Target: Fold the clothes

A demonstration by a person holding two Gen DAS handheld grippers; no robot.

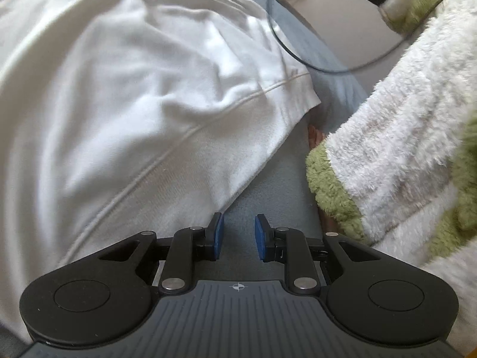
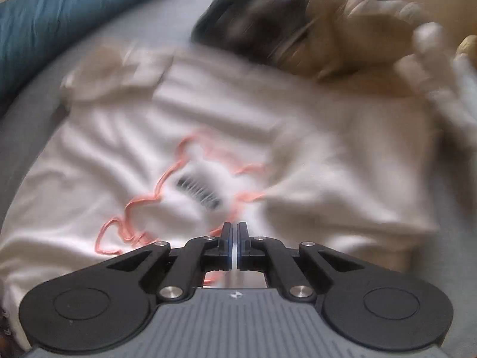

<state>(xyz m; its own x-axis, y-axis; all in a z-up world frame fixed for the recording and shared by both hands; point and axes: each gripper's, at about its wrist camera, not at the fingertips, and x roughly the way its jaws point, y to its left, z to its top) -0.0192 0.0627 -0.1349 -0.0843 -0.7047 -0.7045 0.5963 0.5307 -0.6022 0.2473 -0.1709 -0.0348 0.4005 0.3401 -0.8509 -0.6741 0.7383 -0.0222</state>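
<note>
A white T-shirt (image 2: 208, 125) with a pink outline print (image 2: 167, 179) and a small black striped mark lies spread on a grey sheet (image 2: 35, 125); this view is blurred. My right gripper (image 2: 234, 238) hovers over the print's lower edge, jaws shut, with nothing visible between them. In the left wrist view the same white shirt (image 1: 119, 104) fills the left side, its hemmed edge running down to the left fingertip. My left gripper (image 1: 238, 235) stands open by a narrow gap just beside that edge, over bare grey sheet (image 1: 268, 185); its blue pads hold nothing.
A fluffy white and green sleeve (image 1: 402, 137) reaches in from the right of the left wrist view. A black cable (image 1: 298, 56) loops across the sheet. A teal cushion (image 2: 59, 15) lies at the far left. A blurred heap of dark and beige clothes (image 2: 298, 24) lies beyond the shirt.
</note>
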